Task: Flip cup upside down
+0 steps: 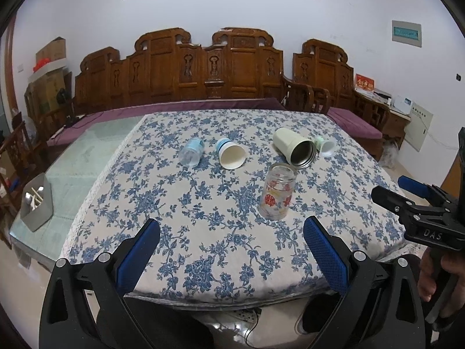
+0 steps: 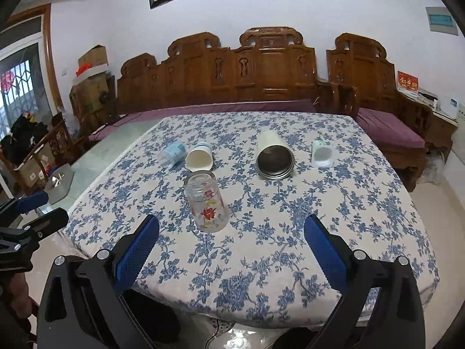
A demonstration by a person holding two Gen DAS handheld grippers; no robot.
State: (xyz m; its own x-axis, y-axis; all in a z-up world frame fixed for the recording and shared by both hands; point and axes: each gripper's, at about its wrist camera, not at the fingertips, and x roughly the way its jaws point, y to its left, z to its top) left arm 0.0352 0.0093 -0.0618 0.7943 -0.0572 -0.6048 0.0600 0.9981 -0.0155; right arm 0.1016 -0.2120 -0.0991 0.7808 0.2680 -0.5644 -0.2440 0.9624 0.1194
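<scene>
A clear glass cup (image 1: 277,193) with red and yellow print stands upside down on the floral tablecloth (image 1: 203,218); it also shows in the right wrist view (image 2: 207,202). Behind it lie on their sides a white paper cup (image 1: 231,153) (image 2: 200,157), a clear plastic cup (image 1: 191,151) (image 2: 173,151), a cream steel-lined tumbler (image 1: 295,148) (image 2: 273,155) and a small green-white cup (image 1: 327,146) (image 2: 321,154). My left gripper (image 1: 232,250) is open and empty near the table's front edge. My right gripper (image 2: 232,250) is open and empty, the glass just beyond its left finger.
A grey metal holder (image 1: 37,200) with utensils stands on the bare green table part at left. A carved wooden sofa (image 1: 203,72) with purple cushions runs behind the table. The right gripper (image 1: 418,203) shows at the right edge of the left wrist view.
</scene>
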